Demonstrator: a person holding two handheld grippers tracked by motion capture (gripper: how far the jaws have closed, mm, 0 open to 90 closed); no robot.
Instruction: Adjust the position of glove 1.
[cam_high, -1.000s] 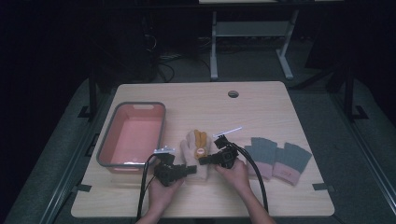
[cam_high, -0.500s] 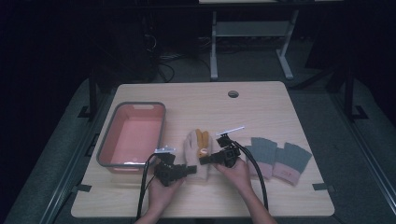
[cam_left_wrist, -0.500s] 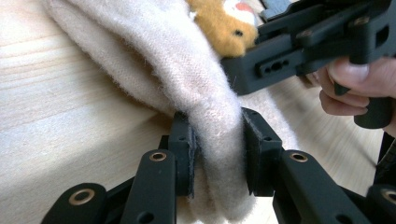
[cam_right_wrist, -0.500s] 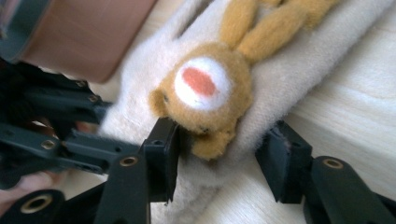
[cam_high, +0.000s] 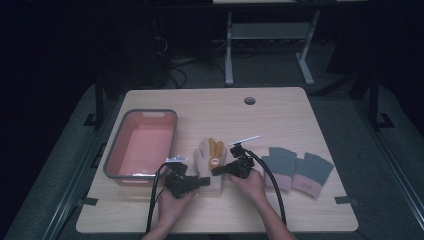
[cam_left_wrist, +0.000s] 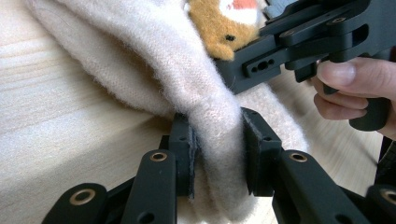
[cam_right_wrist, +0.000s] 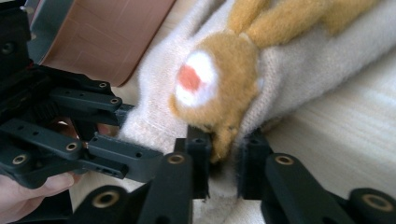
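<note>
Little has shifted since the earlier frames: both hands sit where they were at the near edge of the table, and the cream mitten lies in the same spot; the right gripper's jaws have just been closing, with the mitten's fabric and the edge of the brown plush animal face between them. In the right gripper view the two pads pinch that fold, clamped on the mitten. The left gripper is likewise clamped: in the left gripper view a thick roll of cream knit is squeezed between its pads.

Seen from above, the mitten rests at table centre, slightly toward 6 o'clock, orange ears pointing to 12 o'clock. The left gripper meets it from 7 o'clock, the right gripper from 4 o'clock, the two heads near each other.

At 9 o'clock from the mitten stands a pink tub with a grey rim. At 3 o'clock lie two grey-green fingerless gloves with pink cuffs, side by side, well apart from the grippers.
</note>
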